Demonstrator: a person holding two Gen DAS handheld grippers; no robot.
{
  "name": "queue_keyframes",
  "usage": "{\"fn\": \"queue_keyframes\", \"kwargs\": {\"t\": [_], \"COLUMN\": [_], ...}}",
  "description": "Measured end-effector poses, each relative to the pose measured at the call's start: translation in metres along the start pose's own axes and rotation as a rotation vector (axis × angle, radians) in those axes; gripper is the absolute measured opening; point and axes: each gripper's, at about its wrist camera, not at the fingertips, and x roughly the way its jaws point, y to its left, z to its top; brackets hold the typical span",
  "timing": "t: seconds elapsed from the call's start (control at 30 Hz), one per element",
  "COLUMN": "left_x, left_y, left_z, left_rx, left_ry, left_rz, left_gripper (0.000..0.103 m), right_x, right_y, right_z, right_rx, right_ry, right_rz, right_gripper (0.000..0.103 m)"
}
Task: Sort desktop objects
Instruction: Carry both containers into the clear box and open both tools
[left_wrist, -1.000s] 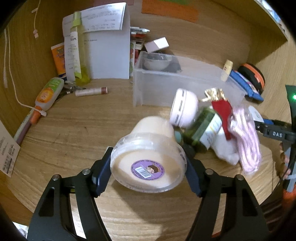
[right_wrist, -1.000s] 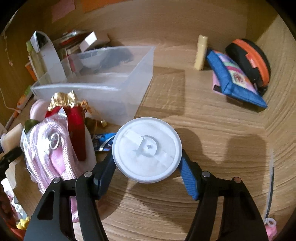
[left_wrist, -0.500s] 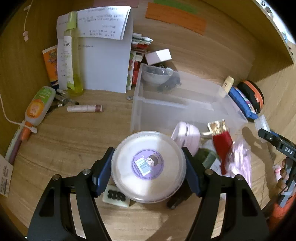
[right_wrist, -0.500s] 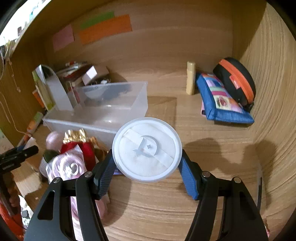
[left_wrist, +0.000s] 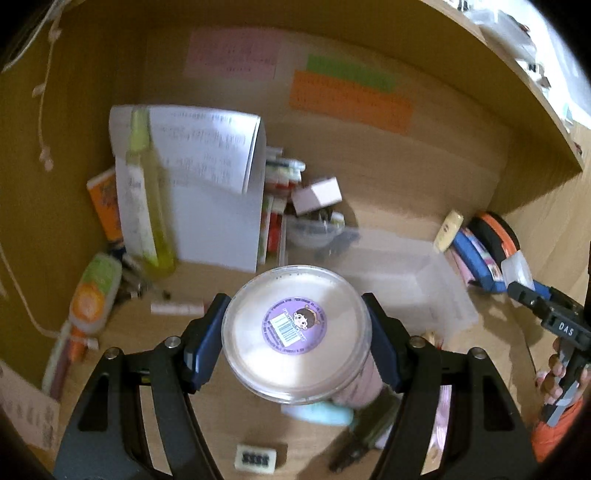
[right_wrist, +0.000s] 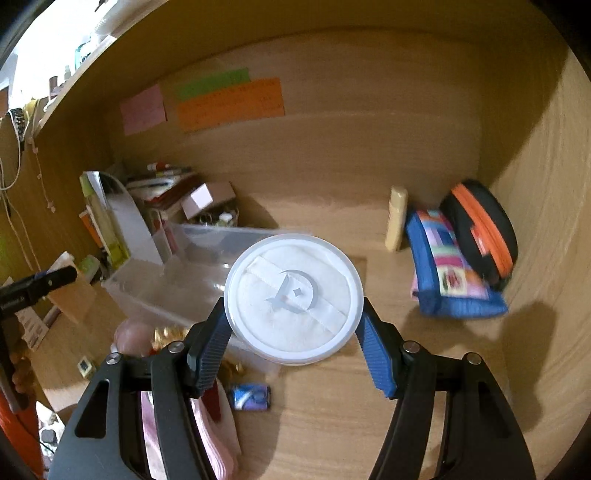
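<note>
My left gripper (left_wrist: 295, 339) is shut on a round clear tub (left_wrist: 295, 334) of cream-coloured stuff with a purple sticker, held in the air above the desk. My right gripper (right_wrist: 293, 321) is shut on a round white lid (right_wrist: 293, 299) with a moon mark, also held up. A clear plastic bin (left_wrist: 410, 280) stands on the desk behind the tub; it also shows in the right wrist view (right_wrist: 177, 284). The right gripper's tip (left_wrist: 546, 314) shows at the right of the left wrist view.
A white paper stand (left_wrist: 207, 192), a yellow-green bottle (left_wrist: 144, 199), tubes (left_wrist: 92, 295) and a lip balm (left_wrist: 177, 306) lie at the left. A blue pouch (right_wrist: 450, 273), an orange-black case (right_wrist: 484, 236) and a cream tube (right_wrist: 395, 218) sit at the right. Pink rope (right_wrist: 218, 439) and small items lie below.
Both grippers have risen and tilted up with their loads. The desk items have dropped lower in both views and the back wall's coloured notes have come into view.
</note>
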Motion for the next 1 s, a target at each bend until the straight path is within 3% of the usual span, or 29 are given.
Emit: {"fn": "queue_keyframes", "kwargs": {"t": [0.13, 0.33, 1.0], "left_x": [0.008, 0.035, 0.12], "left_y": [-0.003, -0.009, -0.044], "left_z": [0.021, 0.04, 0.022], "left_rx": [0.025, 0.047, 0.136], "left_ry": [-0.016, 0.026, 0.205], "left_rz": [-0.001, -0.046, -0.073], "left_gripper": [0.07, 0.07, 0.07], "right_x": [0.013, 0.036, 0.124], "right_y": [0.009, 0.024, 0.063], "right_z": [0.016, 0.028, 0.019], "right_rx": [-0.014, -0.042, -0.171], "right_ry": [0.003, 0.04, 0.251], "right_rz": [0.027, 0.058, 0.034], "right_gripper": [0.062, 0.062, 0.062]}}
